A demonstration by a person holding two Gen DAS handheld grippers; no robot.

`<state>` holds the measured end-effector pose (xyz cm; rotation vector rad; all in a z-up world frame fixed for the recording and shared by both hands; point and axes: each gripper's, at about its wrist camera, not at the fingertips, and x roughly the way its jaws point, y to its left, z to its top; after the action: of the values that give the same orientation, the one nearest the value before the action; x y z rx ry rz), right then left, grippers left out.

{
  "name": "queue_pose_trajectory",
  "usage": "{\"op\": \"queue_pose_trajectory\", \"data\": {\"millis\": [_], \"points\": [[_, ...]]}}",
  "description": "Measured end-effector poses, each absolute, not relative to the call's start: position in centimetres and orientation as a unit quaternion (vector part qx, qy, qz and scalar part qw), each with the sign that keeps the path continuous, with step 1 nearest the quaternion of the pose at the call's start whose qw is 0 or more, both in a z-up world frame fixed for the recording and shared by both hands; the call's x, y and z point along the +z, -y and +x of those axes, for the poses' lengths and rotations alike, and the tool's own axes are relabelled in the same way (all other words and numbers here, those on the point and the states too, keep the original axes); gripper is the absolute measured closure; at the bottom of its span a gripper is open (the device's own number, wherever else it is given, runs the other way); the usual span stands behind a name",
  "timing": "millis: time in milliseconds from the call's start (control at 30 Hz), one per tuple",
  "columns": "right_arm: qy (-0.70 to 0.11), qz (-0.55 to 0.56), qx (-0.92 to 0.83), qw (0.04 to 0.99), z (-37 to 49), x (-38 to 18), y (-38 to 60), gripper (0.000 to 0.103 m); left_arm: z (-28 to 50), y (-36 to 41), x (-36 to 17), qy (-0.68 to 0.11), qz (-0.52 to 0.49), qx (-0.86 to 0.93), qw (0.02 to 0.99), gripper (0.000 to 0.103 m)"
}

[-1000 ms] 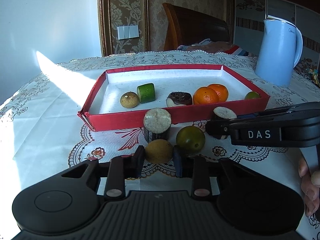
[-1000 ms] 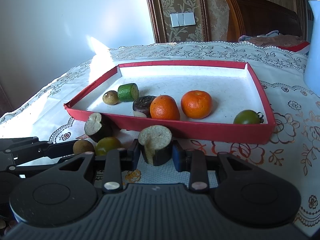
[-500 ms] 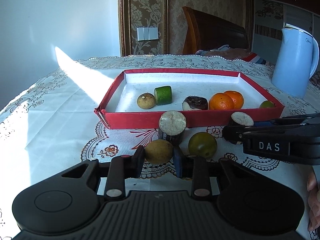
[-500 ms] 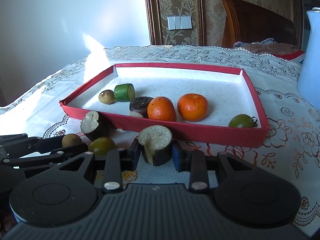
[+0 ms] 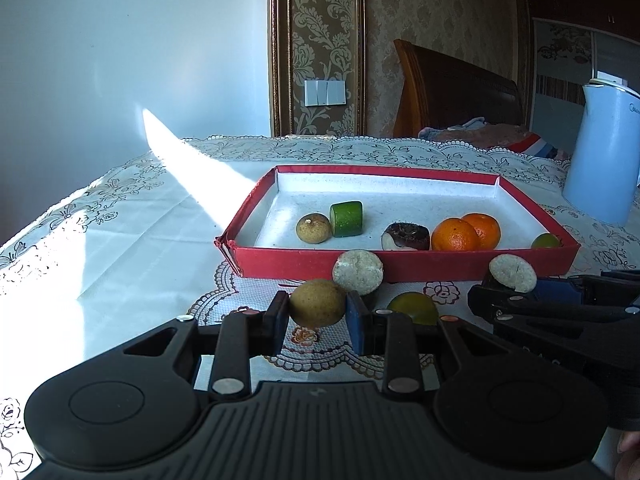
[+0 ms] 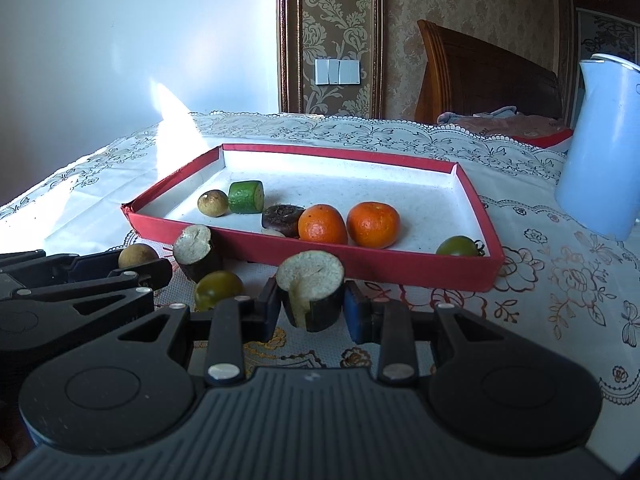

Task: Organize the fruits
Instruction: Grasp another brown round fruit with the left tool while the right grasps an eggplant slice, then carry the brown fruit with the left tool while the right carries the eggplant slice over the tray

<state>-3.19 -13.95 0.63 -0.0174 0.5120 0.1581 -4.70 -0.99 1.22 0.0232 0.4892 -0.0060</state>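
Left gripper clamps a round tan-brown fruit between its pads; right gripper clamps a dark-skinned, pale-cut cylindrical piece; both are held in front of the red tray; a second cut piece and a green fruit lie on the lace tablecloth; two oranges sit inside the tray.

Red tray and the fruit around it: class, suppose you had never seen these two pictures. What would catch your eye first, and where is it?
First, the red tray in the middle of the lace cloth, with two bright oranges near its front wall. Next, each gripper grips something just in front of it: the left gripper a round tan fruit, the right gripper a dark cut chunk with a pale top. A pale blue jug stands far right.
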Motion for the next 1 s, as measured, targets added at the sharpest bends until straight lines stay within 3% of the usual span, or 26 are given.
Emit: {"op": "queue_pose_trajectory", "data": {"millis": [1000], "points": [[-0.208,0.009,0.078,0.975,-0.1,4.3,15.4,0.072,0.4,2.2,5.2,-0.188,0.018,0.042,0.981,0.073]]}}
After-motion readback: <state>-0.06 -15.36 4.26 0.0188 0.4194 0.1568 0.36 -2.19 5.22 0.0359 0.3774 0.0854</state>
